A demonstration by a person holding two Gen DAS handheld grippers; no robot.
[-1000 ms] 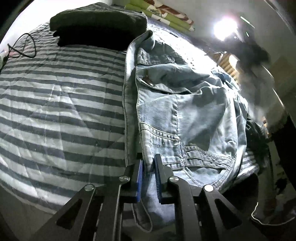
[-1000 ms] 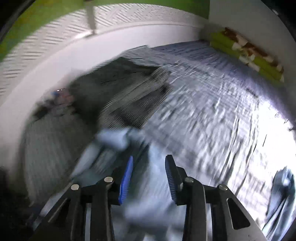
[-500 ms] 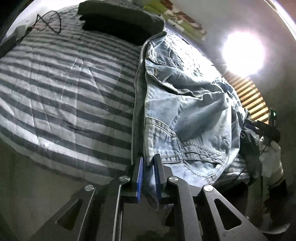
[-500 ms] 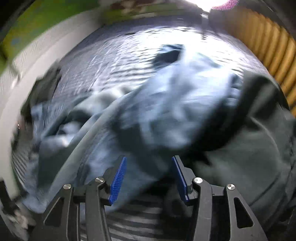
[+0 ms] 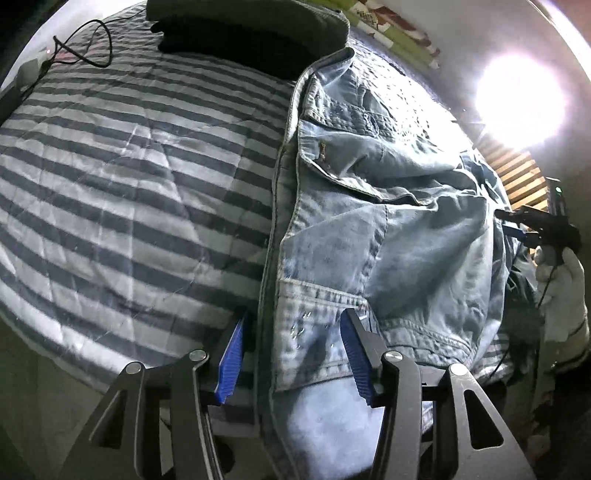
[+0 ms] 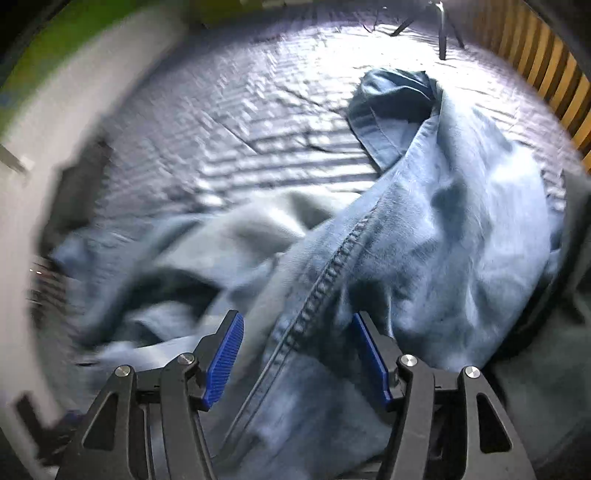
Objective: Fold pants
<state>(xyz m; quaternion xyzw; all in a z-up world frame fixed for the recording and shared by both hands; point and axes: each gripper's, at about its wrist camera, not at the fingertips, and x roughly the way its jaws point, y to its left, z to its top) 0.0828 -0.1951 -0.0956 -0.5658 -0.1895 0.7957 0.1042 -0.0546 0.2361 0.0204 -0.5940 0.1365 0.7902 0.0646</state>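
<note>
Both grippers point steeply down at the jeans, and both sets of jaws are opening. Left gripper [image 5: 291, 354]: its blue pads stand apart on either side of the waistband corner, and the denim sits between them without being pressed. Right gripper [image 6: 297, 360]: its pads also stand apart, with a leg seam running up between them, loose. Neither tool has hold of anything.

Jeans [image 5: 369, 229] lie on a striped quilt [image 5: 129, 177], along the bed's edge. In the left view they fill the centre and the three o'clock side, waistband nearest the camera at six o'clock, pockets and folds running up towards twelve. A dark cushion [image 5: 243, 33] sits at twelve o'clock, touching the jeans' far end, and a black cable [image 5: 85, 48] curls at ten o'clock. At three o'clock the other tool is held in a gloved hand [image 5: 561, 280]. In the right view the leg cloth [image 6: 461, 229] is bunched and rumpled, a cuff standing open at one o'clock; the left half of that view is blurred.

Judgement: the step is a release after laying the jeans out. To do it well, the pads should clear the cloth fully before lifting, so nothing drags. The bunched leg near the right tool likely needs smoothing flat before the next fold.
</note>
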